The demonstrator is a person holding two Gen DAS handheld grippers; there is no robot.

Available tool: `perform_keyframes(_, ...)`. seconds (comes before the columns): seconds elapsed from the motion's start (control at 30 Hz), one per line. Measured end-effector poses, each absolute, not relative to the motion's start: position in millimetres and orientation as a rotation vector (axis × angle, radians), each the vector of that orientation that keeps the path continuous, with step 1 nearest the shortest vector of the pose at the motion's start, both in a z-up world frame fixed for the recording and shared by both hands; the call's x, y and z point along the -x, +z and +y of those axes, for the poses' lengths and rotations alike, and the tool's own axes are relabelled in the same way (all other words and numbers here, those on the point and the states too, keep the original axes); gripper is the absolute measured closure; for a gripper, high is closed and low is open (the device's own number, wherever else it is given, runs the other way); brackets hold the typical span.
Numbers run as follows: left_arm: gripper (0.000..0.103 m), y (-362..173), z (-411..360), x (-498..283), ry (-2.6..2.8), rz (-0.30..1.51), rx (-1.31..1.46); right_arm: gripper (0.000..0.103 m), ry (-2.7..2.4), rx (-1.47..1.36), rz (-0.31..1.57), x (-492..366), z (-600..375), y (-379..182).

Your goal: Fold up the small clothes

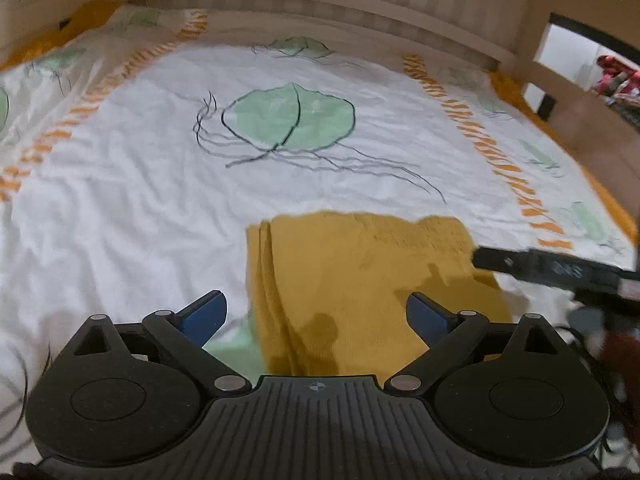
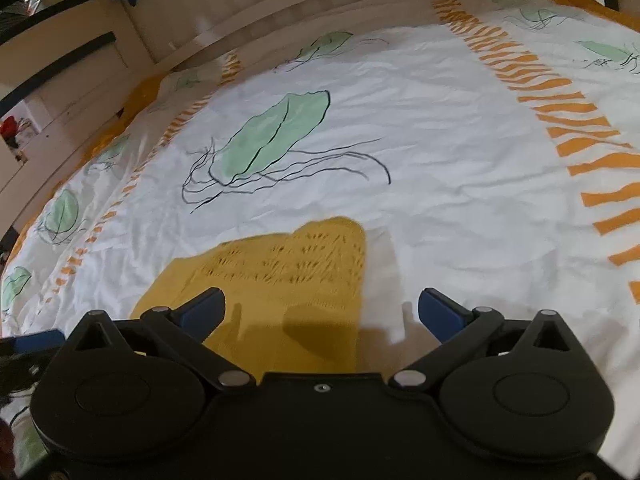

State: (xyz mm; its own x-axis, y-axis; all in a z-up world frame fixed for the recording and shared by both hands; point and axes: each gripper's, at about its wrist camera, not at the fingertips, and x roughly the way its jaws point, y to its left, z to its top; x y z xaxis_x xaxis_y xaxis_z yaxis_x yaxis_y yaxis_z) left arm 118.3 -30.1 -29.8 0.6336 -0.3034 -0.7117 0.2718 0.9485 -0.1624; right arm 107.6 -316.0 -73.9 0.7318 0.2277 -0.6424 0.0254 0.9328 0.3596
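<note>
The left gripper (image 1: 316, 314) is seen spread wide with nothing pinched between its blue pads (image 1: 206, 314), hanging just above the near part of a mustard yellow garment (image 1: 360, 276). Same story for the right gripper (image 2: 322, 312): jaws fully apart, empty, parked over the garment's right edge, so one pad is above yellow knit and the other above bare sheet. The garment (image 2: 280, 280) is laid flat on a white bedsheet (image 1: 120, 200) printed with green leaves and orange stripes, at the near end of the bed, with a wooden bed frame (image 1: 320, 4) well beyond it. It looks already folded at least once, since stacked layers can be made out along its left edge, and a little eyelet pattern is visible near the far end. Handling-wise, it's judged to be light, soft and floppy, a thin knit that will sag and stretch if only one spot is lifted. Nothing fragile or slippery here, though the layers could slide apart or the sheet underneath could get pinched along with it. Best taken by two corners at once, all layers caught together, probably the near corners or the far ones, and kept low while it's carried over. Whether another fold is needed can't really be told from this.
</note>
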Motion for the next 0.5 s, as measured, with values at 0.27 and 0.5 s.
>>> perform_keyframes(0.27,0.006,-47.3,-43.3,-168.7,-0.239,0.822,-0.017,0.0,0.086,-0.316,0.753,-124.4,-311.9,-80.4)
perform_keyframes(0.5,0.001,-96.4,-26.3,-186.2,-0.109,0.911,-0.07,0.0,0.081,-0.223,0.825,-132.0,-303.8,-107.5)
